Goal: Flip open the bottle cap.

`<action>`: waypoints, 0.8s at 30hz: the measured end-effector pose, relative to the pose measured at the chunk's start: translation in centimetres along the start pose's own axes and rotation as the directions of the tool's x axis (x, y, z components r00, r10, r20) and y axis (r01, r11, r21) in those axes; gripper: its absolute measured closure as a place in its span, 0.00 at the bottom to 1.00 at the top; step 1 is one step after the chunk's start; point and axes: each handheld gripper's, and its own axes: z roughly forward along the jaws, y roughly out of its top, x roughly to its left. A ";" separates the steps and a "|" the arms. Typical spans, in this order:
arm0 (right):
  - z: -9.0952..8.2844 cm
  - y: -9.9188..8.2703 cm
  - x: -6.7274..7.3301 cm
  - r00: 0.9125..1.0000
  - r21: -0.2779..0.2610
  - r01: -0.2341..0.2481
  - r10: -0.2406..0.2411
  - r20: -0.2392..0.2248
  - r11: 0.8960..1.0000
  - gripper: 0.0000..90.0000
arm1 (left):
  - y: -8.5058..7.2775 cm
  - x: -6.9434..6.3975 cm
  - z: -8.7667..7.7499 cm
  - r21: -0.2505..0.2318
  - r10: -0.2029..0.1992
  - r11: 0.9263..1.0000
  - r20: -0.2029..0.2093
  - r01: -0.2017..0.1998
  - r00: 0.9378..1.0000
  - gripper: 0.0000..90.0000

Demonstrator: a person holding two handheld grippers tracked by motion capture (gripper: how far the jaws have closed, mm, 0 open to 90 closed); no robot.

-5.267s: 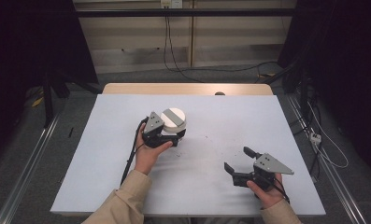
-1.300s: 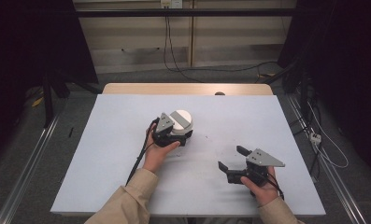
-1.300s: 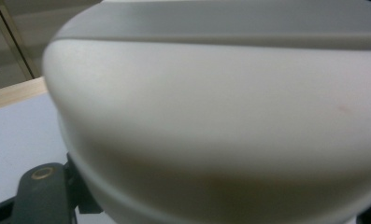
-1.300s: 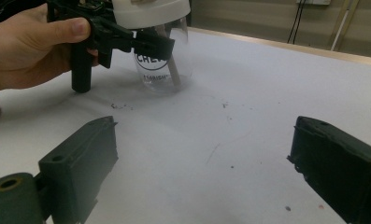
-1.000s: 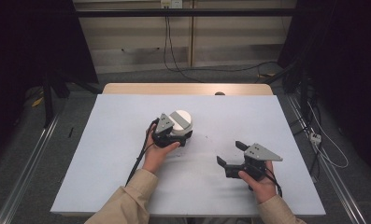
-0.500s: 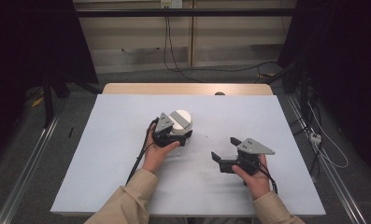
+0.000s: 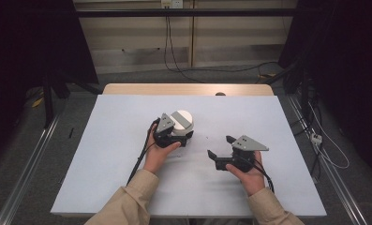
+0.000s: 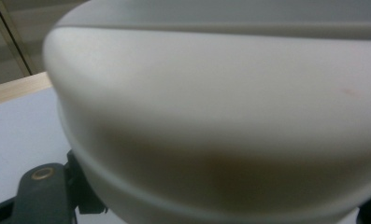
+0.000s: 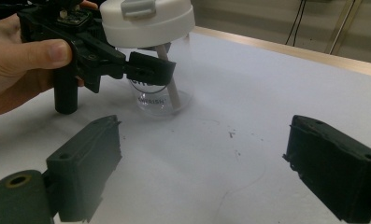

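Left gripper [image 7: 174,133] pinches one clear cup [image 9: 160,88] just under its white lid [image 7: 182,120]; cup stands on the white table [image 7: 104,154], left of centre. One straw [image 9: 170,84] inside, top hidden by lid. Printed lettering on cup partly covered by a jaw, illegible. Right gripper [image 7: 219,149] spread wide, nothing between jaws, near the cup.

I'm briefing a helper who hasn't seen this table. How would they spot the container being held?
On the white table, look just left of centre, ahead of the person's left hand. There stands a clear cup with a white lid and a straw inside, clamped by the left tongs. It is the sole container there.
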 end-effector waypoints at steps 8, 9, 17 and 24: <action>0.8 0.7 0.4 1.000 0.008 -0.013 0.013 -0.013 1.000 0.20 | 0.0 0.0 0.0 0.001 -0.005 1.000 -0.002 0.005 1.000 0.21; 0.9 0.9 0.5 1.000 0.009 -0.017 0.017 -0.019 1.000 0.22 | 0.0 0.0 0.0 0.001 -0.007 1.000 -0.001 0.007 1.000 0.21; 1.8 1.8 0.9 0.999 0.025 -0.007 0.008 -0.032 1.000 0.34 | 0.0 0.0 0.1 0.007 -0.004 1.000 0.004 0.004 1.000 0.21; 2.4 2.4 0.8 0.999 0.046 -0.017 0.019 -0.039 0.999 0.53 | 0.0 0.1 0.1 0.013 -0.007 1.000 0.005 0.007 1.000 0.21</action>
